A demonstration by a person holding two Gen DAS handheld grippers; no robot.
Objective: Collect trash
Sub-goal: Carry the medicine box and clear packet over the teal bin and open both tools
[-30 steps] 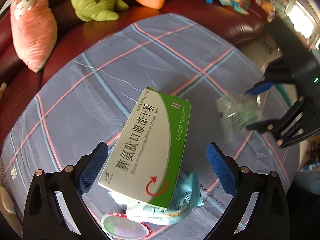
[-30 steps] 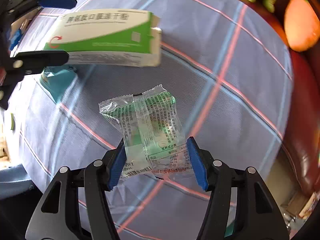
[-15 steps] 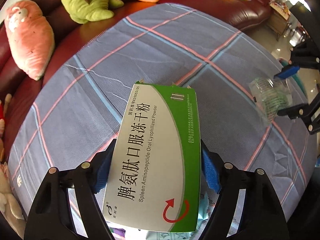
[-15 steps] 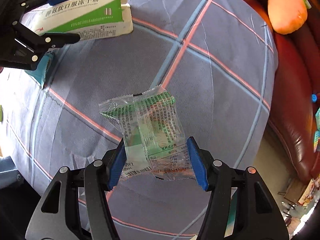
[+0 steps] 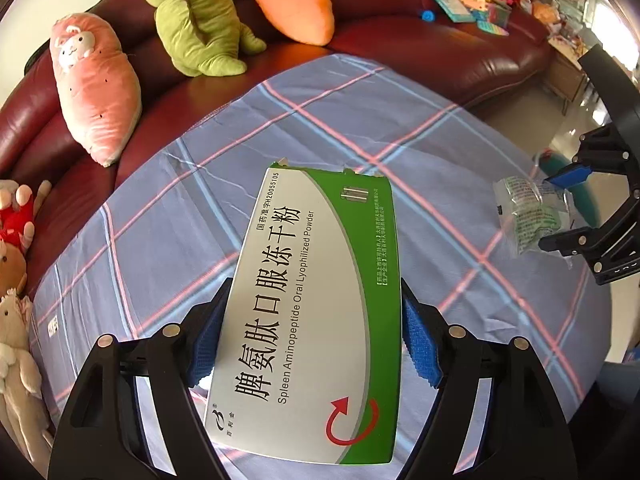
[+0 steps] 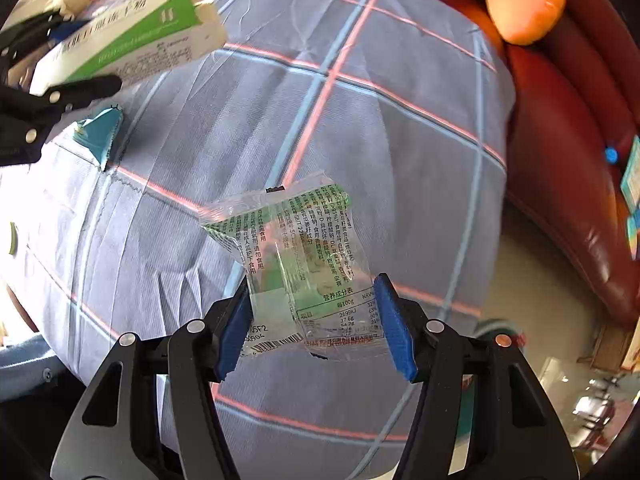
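Observation:
My left gripper (image 5: 308,336) is shut on a green and white medicine box (image 5: 312,296) and holds it above the plaid-covered table (image 5: 200,208). The box also shows in the right wrist view (image 6: 132,40), top left. My right gripper (image 6: 312,320) is shut on a clear plastic snack wrapper with green print (image 6: 296,256), held above the table's right side. The wrapper and right gripper show in the left wrist view (image 5: 528,212) at the right. A teal wrapper (image 6: 100,136) lies on the table under the left gripper.
A dark red sofa (image 5: 420,44) curves behind the table, with a pink plush (image 5: 96,84), a green plush (image 5: 196,20) and an orange carrot plush (image 5: 296,0). More soft toys (image 5: 16,280) sit at the left. Bare floor (image 6: 540,300) lies past the table's right edge.
My left gripper closed on the medicine box and lifted it off the teal wrapper. My right gripper kept hold of the clear wrapper and moved up and away from the table.

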